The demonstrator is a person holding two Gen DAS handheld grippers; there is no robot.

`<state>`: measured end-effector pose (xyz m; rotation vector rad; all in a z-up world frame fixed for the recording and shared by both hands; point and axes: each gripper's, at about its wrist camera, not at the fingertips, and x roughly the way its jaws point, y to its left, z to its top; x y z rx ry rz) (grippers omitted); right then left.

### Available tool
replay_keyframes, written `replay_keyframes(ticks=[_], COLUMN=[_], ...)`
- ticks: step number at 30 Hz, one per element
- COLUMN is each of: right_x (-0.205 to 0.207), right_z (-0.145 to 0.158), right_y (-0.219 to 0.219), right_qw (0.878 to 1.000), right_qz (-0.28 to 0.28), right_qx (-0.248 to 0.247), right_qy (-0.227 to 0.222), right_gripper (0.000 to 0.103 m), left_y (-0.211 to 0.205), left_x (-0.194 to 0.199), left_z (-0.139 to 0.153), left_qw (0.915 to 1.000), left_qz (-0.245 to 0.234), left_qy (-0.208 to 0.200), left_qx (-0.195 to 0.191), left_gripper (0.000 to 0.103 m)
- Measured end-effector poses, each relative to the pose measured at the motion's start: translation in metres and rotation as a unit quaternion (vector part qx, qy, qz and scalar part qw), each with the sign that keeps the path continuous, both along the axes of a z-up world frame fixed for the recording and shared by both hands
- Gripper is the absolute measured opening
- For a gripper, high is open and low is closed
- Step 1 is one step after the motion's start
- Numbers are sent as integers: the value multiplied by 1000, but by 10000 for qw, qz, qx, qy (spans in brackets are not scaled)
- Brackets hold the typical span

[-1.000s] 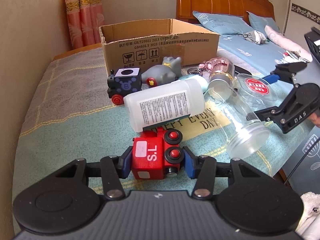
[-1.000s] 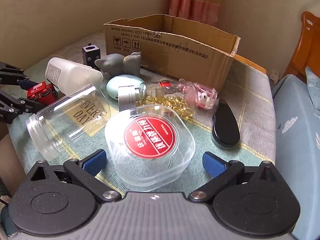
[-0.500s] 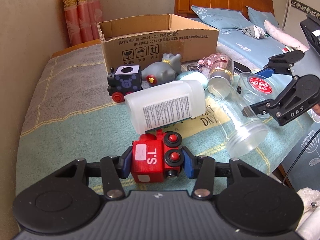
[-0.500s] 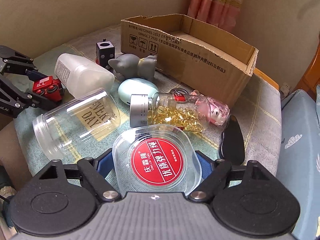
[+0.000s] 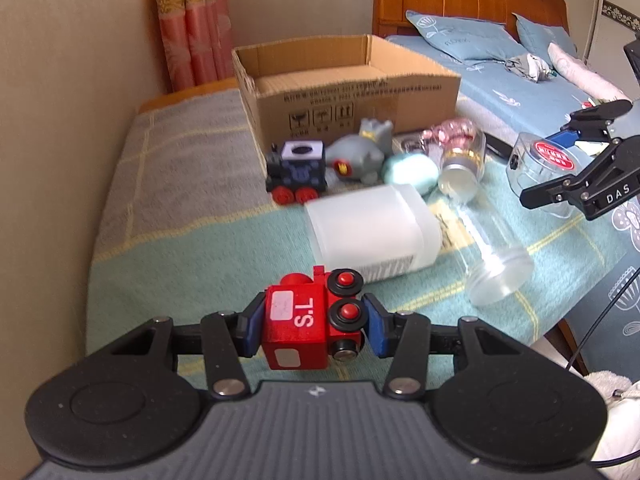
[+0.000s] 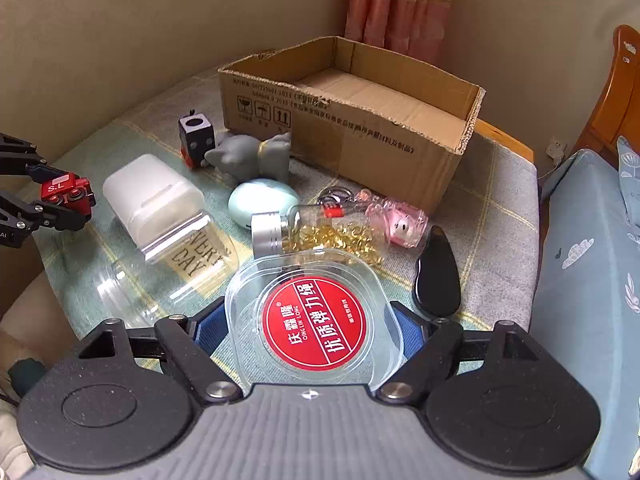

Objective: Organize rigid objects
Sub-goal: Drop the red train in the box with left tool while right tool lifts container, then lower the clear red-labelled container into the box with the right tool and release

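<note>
Bedroom corner: beige walls, pink curtains [image 6: 394, 4], wooden headboard [image 5: 464, 0] and blue bedding [image 5: 520, 80] off to one side. Checked green-and-grey cloth [image 5: 180, 220] over the desk, with an open cardboard box [image 6: 360, 120] at the far edge, nothing visible inside. Left tongs [image 5: 313, 326] narrow, blue pads clamped on either flank of a red toy train [image 5: 308, 324] marked "S.L", held just above the cloth at the near edge. Right tongs [image 6: 310, 330] at mid width, gripping a clear plastic case [image 6: 312, 320] with a round red label, lifted off the desk. Between tongs and box, a loose cluster lying on the cloth: white plastic bottle [image 5: 372, 232] on its side, clear jar [image 6: 168, 264] printed "EVERY DAY" just beside it, dark toy train [image 5: 298, 174] with red wheels near the box front, grey animal figure [image 6: 250, 156] next to that, pale green egg-shaped case [image 6: 262, 202], glass bottle [image 6: 320, 232] of yellow capsules with a silver cap, pink pig keyring [image 6: 400, 220], and a black oval object [image 6: 438, 280] further right.
</note>
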<state>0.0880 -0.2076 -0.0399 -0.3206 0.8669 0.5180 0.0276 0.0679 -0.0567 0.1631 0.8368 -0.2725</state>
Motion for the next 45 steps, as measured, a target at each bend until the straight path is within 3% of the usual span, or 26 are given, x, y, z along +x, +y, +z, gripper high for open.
replay_keyframes(ticks=[9, 18, 24, 33, 35, 36, 37, 45], right_x=[22, 77, 112, 144, 148, 151, 153, 172], right_z=[47, 84, 92, 91, 89, 87, 86, 76], right_y=[0, 14, 22, 23, 23, 23, 23, 25], right_qw=[9988, 9964, 9963, 9975, 9978, 9979, 9980, 9984], right_qz=[-143, -178, -280, -403, -426, -426, -422, -467], right_qx=[303, 513, 515, 406, 315, 287, 273, 199], right_qy=[-355, -653, -632, -419, -411, -401, -387, -256], right_gripper=[86, 86, 86, 86, 86, 86, 86, 86], left_y=[-12, -36, -49, -57, -56, -55, -54, -37], left_x=[49, 138, 208, 291, 300, 302, 302, 267], left_z=[52, 92, 95, 72, 66, 63, 61, 68], left_qw=[9983, 9948, 9955, 9968, 9952, 9951, 9950, 9943], left_qz=[-192, -347, -347, -67, 204, 300, 356, 443], left_qy=[-538, -943, -869, -728, -908, -890, -883, -974], left_qx=[68, 145, 154, 327, 310, 314, 316, -27], left_gripper=[48, 48, 48, 49, 59, 81, 90, 91])
